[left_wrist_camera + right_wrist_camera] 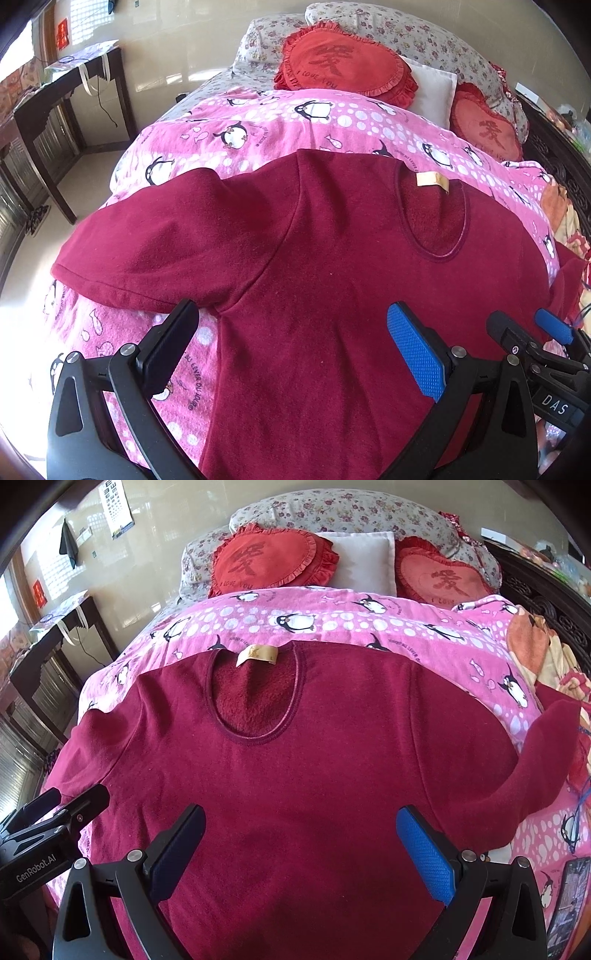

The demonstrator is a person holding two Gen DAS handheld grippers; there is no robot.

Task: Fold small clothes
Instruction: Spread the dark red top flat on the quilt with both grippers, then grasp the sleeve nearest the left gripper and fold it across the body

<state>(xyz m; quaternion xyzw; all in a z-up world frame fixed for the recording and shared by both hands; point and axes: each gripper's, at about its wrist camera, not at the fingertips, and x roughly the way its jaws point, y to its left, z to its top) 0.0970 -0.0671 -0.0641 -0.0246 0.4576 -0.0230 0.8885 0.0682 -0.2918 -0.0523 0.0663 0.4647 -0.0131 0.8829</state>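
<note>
A dark red long-sleeved top (332,266) lies spread flat on the pink penguin blanket (258,136), neck hole and beige label (432,181) towards the pillows. Its left sleeve (155,251) stretches out to the left. My left gripper (295,339) is open and empty, hovering over the left armpit area. In the right wrist view the top (295,768) fills the middle, with its right sleeve (535,760) bent out to the right. My right gripper (301,834) is open and empty over the lower chest. Each gripper shows at the edge of the other's view.
Two red heart cushions (269,563) and a white pillow (364,561) lie at the bed's head on floral pillows (351,513). A dark wooden desk (70,96) stands left of the bed. A dark carved bed frame (535,602) and bunched orange fabric (535,646) lie at the right.
</note>
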